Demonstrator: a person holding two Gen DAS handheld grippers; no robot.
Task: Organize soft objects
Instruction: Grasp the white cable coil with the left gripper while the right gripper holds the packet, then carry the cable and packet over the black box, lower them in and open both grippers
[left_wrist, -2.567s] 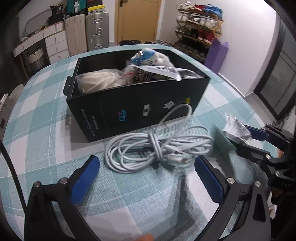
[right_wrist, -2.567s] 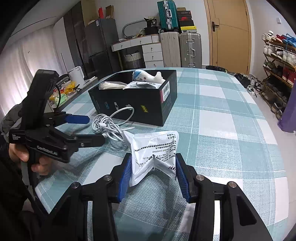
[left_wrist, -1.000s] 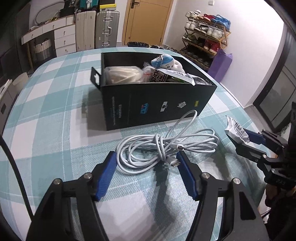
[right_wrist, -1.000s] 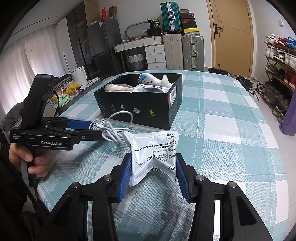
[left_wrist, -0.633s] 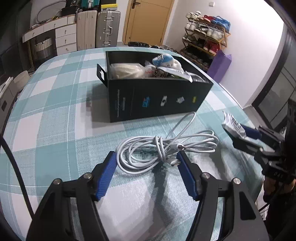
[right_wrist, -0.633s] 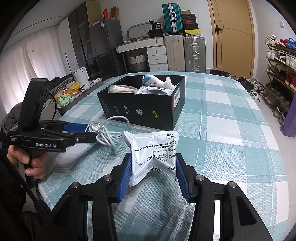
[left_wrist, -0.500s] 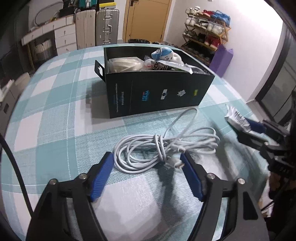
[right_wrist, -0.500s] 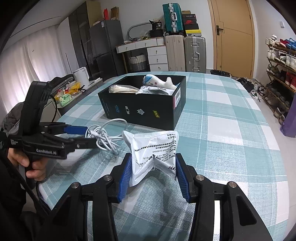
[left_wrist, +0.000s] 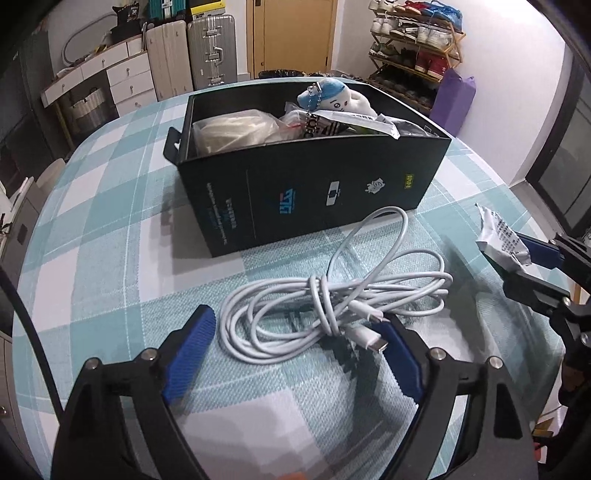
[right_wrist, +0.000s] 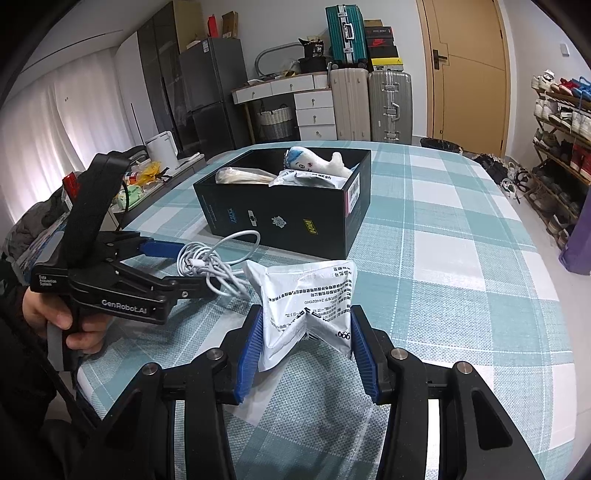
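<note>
On the checked surface (left_wrist: 92, 236) before the black box (left_wrist: 314, 192), the left tool (left_wrist: 295, 350) spreads wider over a coiled white cable (left_wrist: 332, 299); loose loops could slip free. The right tool (right_wrist: 306, 350) pinches a white packet (right_wrist: 306, 295).

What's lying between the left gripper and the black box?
The coiled white cable lies on the tablecloth between the opening left gripper and the black box; left wrist view shows it.
</note>
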